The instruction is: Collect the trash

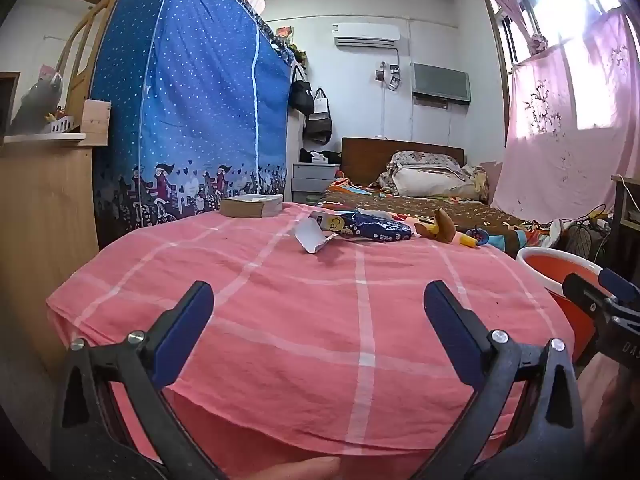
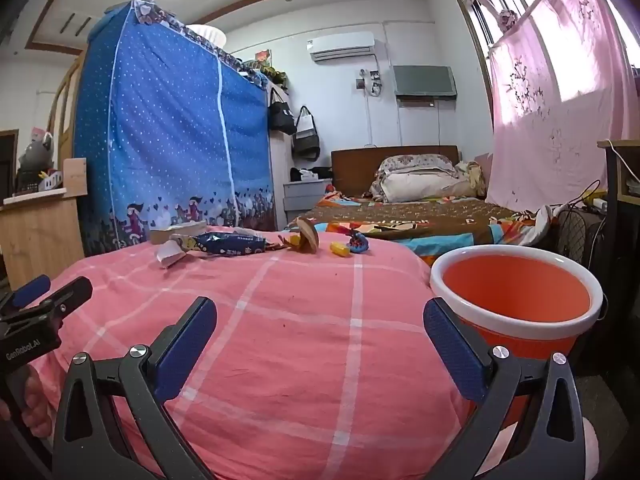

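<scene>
Both grippers hang over the near edge of the pink checked cloth (image 2: 304, 320) covering the worktop, jaws spread wide and empty, the left gripper (image 1: 319, 322) beside the right gripper (image 2: 320, 336). The trash lies at the far side: a blue snack wrapper (image 2: 228, 245) with a torn white scrap (image 2: 170, 255) touching it, a brown peel-like piece (image 2: 306, 239) and a small yellow bit (image 2: 339, 249) nearby. The orange bucket (image 2: 516, 286) stands just beside the right edge, seemingly within easy reach for drops.
</scene>
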